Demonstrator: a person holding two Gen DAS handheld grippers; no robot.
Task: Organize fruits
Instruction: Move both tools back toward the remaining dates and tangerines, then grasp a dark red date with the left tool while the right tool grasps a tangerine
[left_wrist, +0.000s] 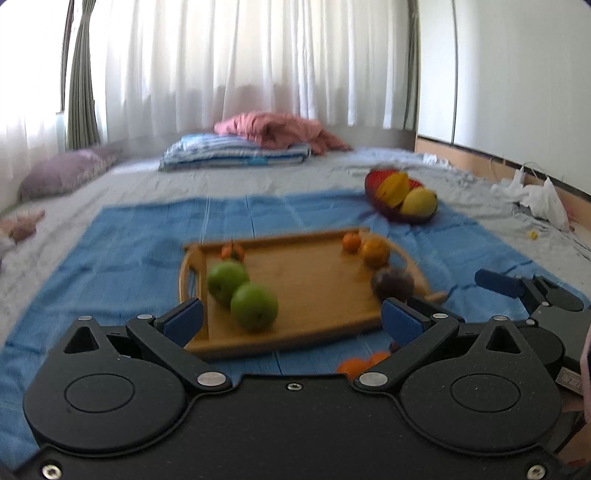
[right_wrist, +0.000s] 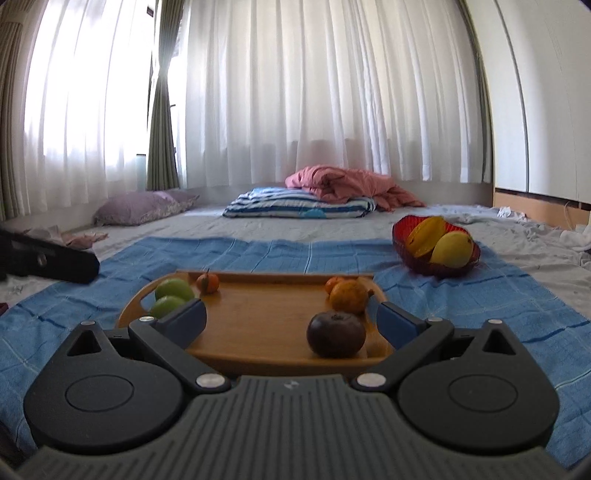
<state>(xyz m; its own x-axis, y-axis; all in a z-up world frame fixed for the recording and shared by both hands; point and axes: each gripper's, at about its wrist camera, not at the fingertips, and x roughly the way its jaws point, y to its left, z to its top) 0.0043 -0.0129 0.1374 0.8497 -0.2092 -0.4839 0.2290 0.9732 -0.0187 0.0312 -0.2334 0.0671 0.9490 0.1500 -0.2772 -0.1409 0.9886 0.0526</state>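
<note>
1. We see the wooden tray (right_wrist: 258, 325) on the blue cloth (right_wrist: 480, 306), holding two green apples (left_wrist: 242, 291) at its left, small oranges (right_wrist: 349, 295) and a dark fruit (right_wrist: 336, 334) at its right.
2. The red bowl (right_wrist: 402, 236) with yellow fruit sits beyond, to the right.
3. Our left gripper (left_wrist: 291, 319) and right gripper (right_wrist: 290, 321) hover before the tray, jaws spread, holding nothing.
</note>
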